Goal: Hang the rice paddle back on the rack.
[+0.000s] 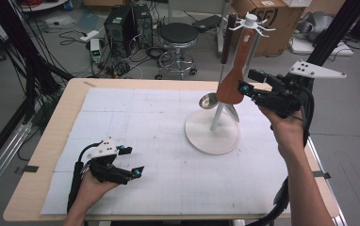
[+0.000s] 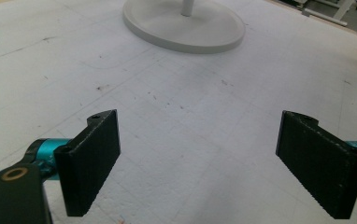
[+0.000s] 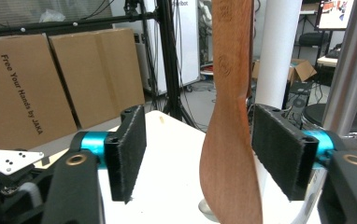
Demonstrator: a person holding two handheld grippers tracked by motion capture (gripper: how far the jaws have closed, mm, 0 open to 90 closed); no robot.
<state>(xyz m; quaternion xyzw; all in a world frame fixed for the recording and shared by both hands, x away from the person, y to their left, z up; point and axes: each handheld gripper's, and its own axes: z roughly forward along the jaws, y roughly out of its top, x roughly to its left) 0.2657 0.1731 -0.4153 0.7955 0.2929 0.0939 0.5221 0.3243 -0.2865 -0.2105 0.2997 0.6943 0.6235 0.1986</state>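
Wooden spatula hangs on the white rack, at two o'clock on the table. Right gripper stands half-open around its blade, one pad close, no grip. Left gripper rests wide, empty. Withdraw level, avoiding swing.

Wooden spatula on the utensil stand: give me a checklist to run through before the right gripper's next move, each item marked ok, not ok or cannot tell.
1. Wooden spatula hangs from the top of the white utensil stand: ok; whether its hole sits fully on the hook: cannot tell.
2. Right gripper has let go: ok in the right gripper view, a gap shows at the left pad; the right pad is close to the blade, contact cannot tell.
3. Spatula hanging free of the pole: cannot tell.
4. Metal ladle beside it stays hung: ok.
5. Left gripper open, low over the white mat, away from the stand: ok.
6. Stand base flat on the mat: ok.
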